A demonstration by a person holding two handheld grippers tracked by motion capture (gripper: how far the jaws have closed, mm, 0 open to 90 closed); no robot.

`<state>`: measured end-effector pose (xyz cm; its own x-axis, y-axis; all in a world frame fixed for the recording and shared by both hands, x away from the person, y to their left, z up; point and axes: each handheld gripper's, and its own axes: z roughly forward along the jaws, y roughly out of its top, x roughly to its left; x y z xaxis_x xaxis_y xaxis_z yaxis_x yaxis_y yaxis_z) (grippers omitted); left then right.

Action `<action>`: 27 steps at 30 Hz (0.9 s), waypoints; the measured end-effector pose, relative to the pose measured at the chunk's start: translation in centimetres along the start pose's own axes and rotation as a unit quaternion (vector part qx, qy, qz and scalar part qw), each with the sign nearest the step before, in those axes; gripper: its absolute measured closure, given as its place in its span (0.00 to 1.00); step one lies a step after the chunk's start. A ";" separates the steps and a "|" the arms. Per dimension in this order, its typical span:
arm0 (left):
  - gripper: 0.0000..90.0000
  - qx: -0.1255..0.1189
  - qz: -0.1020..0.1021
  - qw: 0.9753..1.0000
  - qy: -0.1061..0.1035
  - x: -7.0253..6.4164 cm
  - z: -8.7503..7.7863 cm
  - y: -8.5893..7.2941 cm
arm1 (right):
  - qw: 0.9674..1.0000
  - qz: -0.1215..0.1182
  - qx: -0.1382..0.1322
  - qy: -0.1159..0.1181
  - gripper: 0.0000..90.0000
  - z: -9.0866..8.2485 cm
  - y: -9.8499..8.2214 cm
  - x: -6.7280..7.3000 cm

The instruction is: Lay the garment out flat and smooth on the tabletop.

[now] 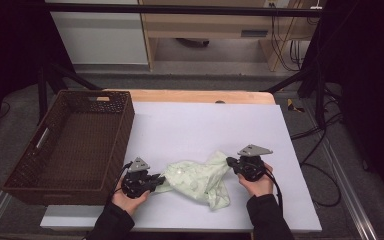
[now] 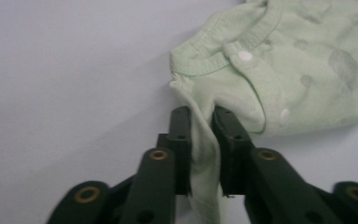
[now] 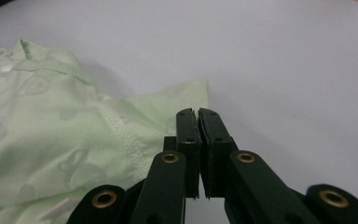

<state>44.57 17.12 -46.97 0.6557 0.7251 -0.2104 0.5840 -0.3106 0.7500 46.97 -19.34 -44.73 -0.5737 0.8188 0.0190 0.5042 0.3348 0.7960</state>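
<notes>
A crumpled pale green baby garment (image 1: 200,180) with snap buttons (image 2: 244,56) lies on the white table top (image 1: 205,125), between my two grippers. My left gripper (image 1: 159,181) is at its left end. In the left gripper view its jaws (image 2: 200,114) stand a little apart, and a loose fold of the garment (image 2: 298,60) runs down between them. My right gripper (image 1: 230,161) is at the garment's right corner. In the right gripper view its jaws (image 3: 196,112) are pressed together at the edge of the fabric (image 3: 42,130), pinching it at the tips.
A dark brown wicker basket (image 1: 125,130) with nothing in it stands on the left of the table, close to my left hand. The white top stretches bare behind and to the right of the garment. The table's front edge is just below my hands.
</notes>
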 end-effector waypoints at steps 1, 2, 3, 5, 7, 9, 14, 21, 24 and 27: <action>0.72 -0.004 -0.005 1.000 0.003 0.0 0.0 0.0 | 1.000 0.001 0.008 -0.003 0.98 -0.4 -0.4 -0.1; 0.65 -0.006 -0.009 1.000 0.005 0.1 0.0 0.1 | 1.000 0.002 0.016 -0.004 0.97 -0.6 -0.8 -0.3; 0.58 -0.008 -0.013 1.000 0.010 0.2 0.1 0.1 | 1.000 0.002 0.029 -0.006 0.97 -0.7 -1.3 -0.4; 0.51 -0.011 -0.023 1.000 0.016 0.4 0.1 0.0 | 0.998 0.004 0.059 -0.007 0.97 -0.7 -2.2 -0.6; 0.46 -0.016 -0.031 0.999 0.018 0.6 0.0 0.0 | 0.997 0.003 0.077 -0.006 0.95 -0.6 -2.6 -0.7; 0.45 -0.023 -0.035 0.999 0.025 0.7 0.1 0.1 | 0.998 0.003 0.070 -0.007 0.88 -0.7 -2.5 -0.7; 0.44 -0.042 -0.043 0.998 0.030 1.0 0.6 0.5 | 0.999 0.019 0.023 -0.012 0.69 -0.3 -1.4 -1.2; 0.66 -0.035 -0.034 0.999 0.022 1.1 1.3 0.6 | 0.998 0.038 0.045 -0.006 0.63 2.3 -1.4 -1.8; 0.81 -0.024 -0.032 0.999 0.013 1.0 1.7 0.6 | 0.998 0.032 0.055 -0.002 0.72 2.6 -1.6 -1.6; 0.93 -0.026 -0.027 0.999 0.011 0.9 1.6 0.6 | 0.998 0.016 0.063 0.002 0.87 2.8 -1.8 -1.3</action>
<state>46.25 16.59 -47.64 0.6133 0.7530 -0.2383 0.5918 -0.2384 0.7700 48.64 -19.69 -47.85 -0.5579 0.8286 0.0462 0.5995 0.3639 0.7129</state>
